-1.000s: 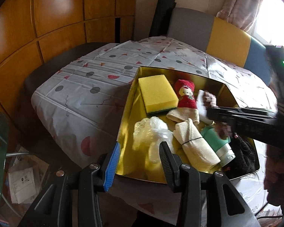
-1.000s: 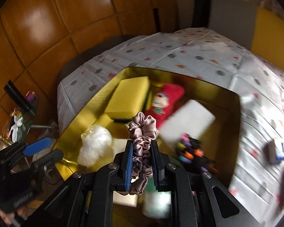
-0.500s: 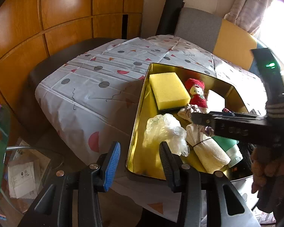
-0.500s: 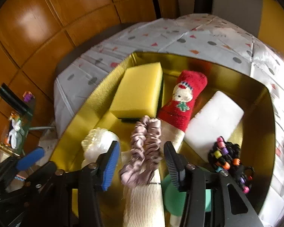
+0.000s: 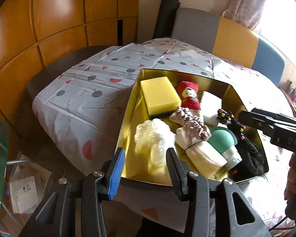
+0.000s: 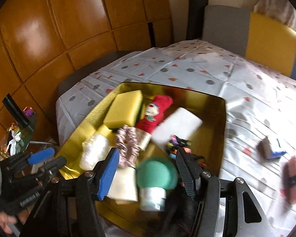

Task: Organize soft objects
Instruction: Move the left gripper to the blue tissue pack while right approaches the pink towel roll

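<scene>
1. The pink scrunchie (image 5: 191, 121) lies in the gold tray (image 5: 128, 122), draped over the rolled cream cloth (image 5: 203, 154) just beside the yellow sponge (image 5: 159, 96).
2. The right gripper (image 6: 148, 165) has just been opening; its jaws are spread above the tray with nothing gripped between them.
3. The left gripper (image 5: 146, 167) hangs at the tray's near edge, jaws apart and empty.

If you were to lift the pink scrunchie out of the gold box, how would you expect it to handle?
The pink scrunchie looks like gathered fabric draped over the rolled cloth, so it would probably sag and fold when lifted. It seems light for its size. Its ruffles should give a claw good purchase, so slipping seems unlikely.
</scene>
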A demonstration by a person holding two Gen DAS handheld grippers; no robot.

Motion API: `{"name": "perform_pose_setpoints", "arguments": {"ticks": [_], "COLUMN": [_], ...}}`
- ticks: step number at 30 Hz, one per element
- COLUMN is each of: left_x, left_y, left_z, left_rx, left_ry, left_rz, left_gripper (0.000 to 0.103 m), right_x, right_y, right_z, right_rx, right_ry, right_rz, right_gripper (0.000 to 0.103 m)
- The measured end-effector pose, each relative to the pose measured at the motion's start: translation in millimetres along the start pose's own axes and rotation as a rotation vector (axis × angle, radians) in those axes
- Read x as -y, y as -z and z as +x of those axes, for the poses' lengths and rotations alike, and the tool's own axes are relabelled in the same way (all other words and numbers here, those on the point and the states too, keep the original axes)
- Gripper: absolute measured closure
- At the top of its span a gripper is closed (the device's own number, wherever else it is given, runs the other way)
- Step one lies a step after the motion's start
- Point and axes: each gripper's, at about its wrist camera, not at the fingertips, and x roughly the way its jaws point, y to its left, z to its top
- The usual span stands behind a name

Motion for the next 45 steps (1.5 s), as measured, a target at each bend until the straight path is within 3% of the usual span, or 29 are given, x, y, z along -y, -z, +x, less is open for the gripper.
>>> {"name": "perform_pose_setpoints", "arguments": {"ticks": [12,24,29,36,45], "left_x": [26.2,60.7,61.8,64.8,130.5], "left_y": [-3.4,-3.7,-7.4,-11.9,-31.2], "left_z": [-10.5,-14.3,-11.5,-6.2,-4.3], "left_rx": [0.018,0.018,0.0,-0.009,0.009], "left_ry": [0.013,0.034,0.041,-0.001,0.093], "left_rz": [0.071,0.155,0.121,0.123,0.261], "left_gripper": [0.06,0.06,0.06,0.06,0.06], "right_x": [84.3,204.1,256.6,302.0,308.2], "right_y": [45.3,74.8,91.1,117.7,121.9], "right_z": [-48.7,-101.4,-116.1,-123.8,-121.9], "right_rx": [0.028,0.088,0.145,0.149,0.127], "right_ry": [0.165,0.404,0.534,0.573,0.554], "right_rz": [0.093,0.264,0.377,0.559,0.612], "right_gripper": [0.038,0.034,0.031,0.031,0.029]}}
